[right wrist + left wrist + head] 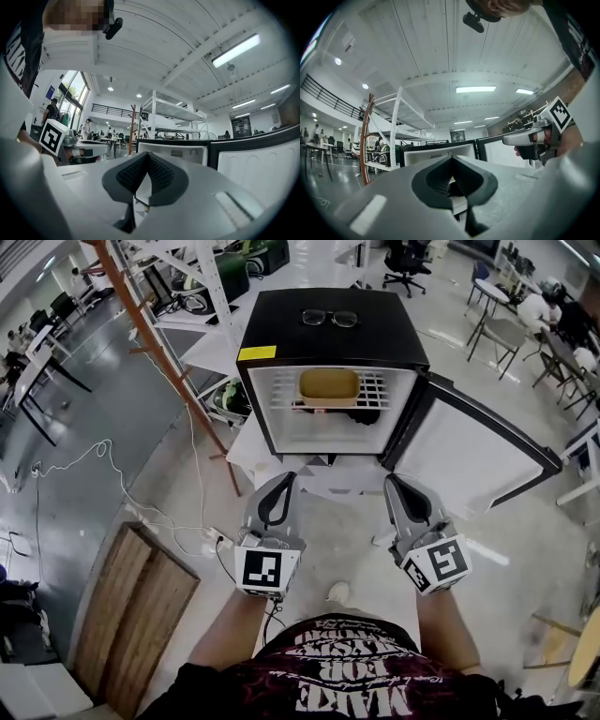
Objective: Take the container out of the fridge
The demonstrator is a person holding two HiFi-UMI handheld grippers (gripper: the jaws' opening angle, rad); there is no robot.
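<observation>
Workshop bench, open black mini fridge (281, 329) at 12 o'clock: grey left gripper (287, 479) and right gripper (394, 482) fingers together, empty; I'd shove its tan plastic container (329, 387) rearward unless they part.

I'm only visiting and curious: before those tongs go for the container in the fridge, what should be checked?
1. Door open: ok.
2. Container in plain sight on the shelf: ok.
3. Left tongs open for a grasp: not ok, shut.
4. Right tongs open: not ok, shut.
5. Both tongs empty: ok.
6. Container's weight: cannot tell.
</observation>
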